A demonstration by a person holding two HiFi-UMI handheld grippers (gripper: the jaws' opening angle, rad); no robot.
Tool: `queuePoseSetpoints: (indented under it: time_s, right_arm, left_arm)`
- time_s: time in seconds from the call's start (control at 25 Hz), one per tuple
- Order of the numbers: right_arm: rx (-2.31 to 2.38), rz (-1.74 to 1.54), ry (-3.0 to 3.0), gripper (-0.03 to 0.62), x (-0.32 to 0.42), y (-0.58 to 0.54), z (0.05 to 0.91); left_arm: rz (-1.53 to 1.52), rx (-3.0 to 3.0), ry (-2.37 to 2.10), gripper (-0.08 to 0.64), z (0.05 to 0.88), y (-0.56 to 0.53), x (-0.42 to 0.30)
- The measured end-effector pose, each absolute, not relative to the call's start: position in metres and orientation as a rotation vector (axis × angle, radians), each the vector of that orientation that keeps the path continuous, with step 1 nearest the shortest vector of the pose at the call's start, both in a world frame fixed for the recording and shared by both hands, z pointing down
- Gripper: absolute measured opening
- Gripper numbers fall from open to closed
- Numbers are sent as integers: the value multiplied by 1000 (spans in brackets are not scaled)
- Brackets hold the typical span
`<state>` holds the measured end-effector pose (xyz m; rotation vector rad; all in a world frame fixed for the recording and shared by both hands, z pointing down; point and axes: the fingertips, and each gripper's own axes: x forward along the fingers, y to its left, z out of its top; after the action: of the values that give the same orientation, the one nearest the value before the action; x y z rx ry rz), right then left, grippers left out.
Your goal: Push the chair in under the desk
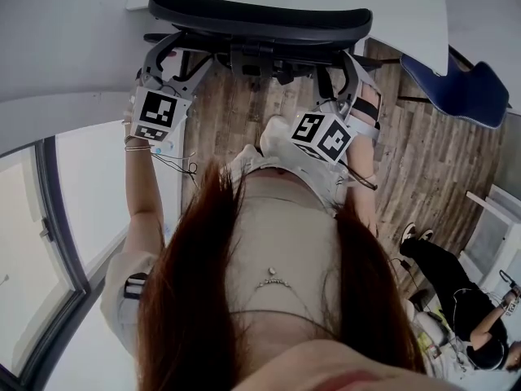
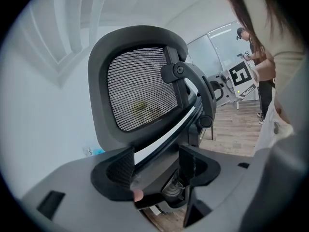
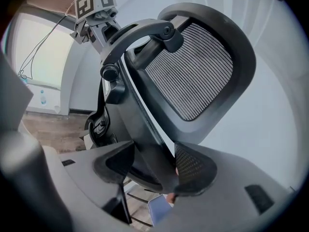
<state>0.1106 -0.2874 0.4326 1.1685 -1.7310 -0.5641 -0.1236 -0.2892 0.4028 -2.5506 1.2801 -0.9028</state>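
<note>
Black mesh-backed office chair (image 1: 260,15) stands with its back against the edge of the white desk (image 1: 73,31), seat out of sight below; left gripper (image 2: 157,166) and right gripper (image 3: 154,163) each clamp the back's frame; the push looks nearly finished, with only a last nudge and letting go left.

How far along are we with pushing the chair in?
Done: the left gripper and right gripper each appear clamped on the back frame of the chair. In hand: the push; the chair back looks close to the desk edge. Left: confirming it is fully under, since the seat is hidden, then letting go.
</note>
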Motion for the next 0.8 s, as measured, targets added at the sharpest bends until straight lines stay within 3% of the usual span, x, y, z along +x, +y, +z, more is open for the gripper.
queuePoseSetpoints:
  time_s: [0.8]
  right_arm:
    - [1175,-584,-1752,273,110,-299,429]
  left_arm:
    - [-895,-2554,1302,284,400,-297,-124]
